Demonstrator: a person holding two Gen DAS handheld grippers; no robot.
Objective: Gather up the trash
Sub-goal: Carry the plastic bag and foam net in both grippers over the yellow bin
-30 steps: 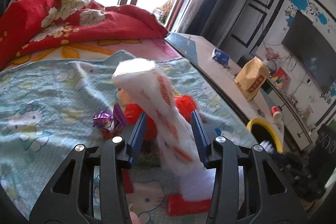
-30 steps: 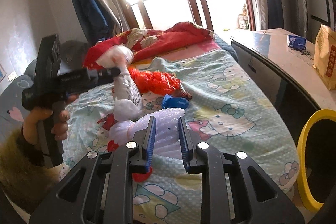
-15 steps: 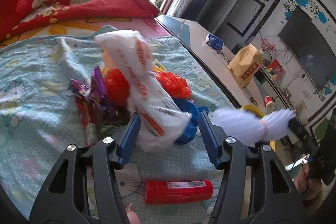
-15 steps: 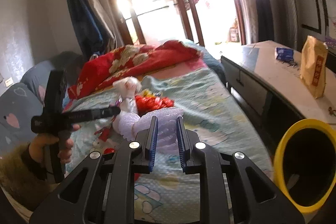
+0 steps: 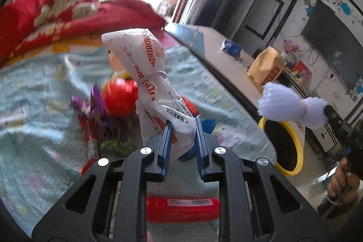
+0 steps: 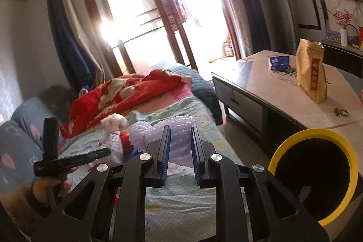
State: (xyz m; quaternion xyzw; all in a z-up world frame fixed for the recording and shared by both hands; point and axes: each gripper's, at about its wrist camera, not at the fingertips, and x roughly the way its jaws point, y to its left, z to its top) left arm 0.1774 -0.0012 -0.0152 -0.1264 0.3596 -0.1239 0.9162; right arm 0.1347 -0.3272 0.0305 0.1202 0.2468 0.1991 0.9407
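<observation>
My left gripper (image 5: 182, 126) is shut on a white wrapper with orange print (image 5: 149, 74), held upright above the bed. My right gripper (image 6: 179, 131) is shut on a pale lilac foam wrap (image 6: 168, 135); in the left wrist view that foam wrap (image 5: 288, 103) hangs just above the yellow-rimmed bin (image 5: 295, 165). The bin (image 6: 317, 174) stands by the bed, to the lower right of my right gripper. A red bag (image 5: 121, 98), purple wrappers (image 5: 90, 106), a blue scrap (image 5: 207, 124) and a red tube (image 5: 181, 208) lie on the blue cartoon-print bed cover (image 5: 34, 140).
A red flowered quilt (image 6: 122, 92) is bunched at the bed's far end. A low table (image 6: 283, 87) beside the bed carries a tan paper bag (image 6: 310, 72) and a blue packet (image 6: 279, 61). A person's hands (image 6: 54, 185) hold both gripper handles.
My left gripper closed on the white wrapper and lifted it. My right gripper carried the foam wrap away from the bed toward the yellow bin.
</observation>
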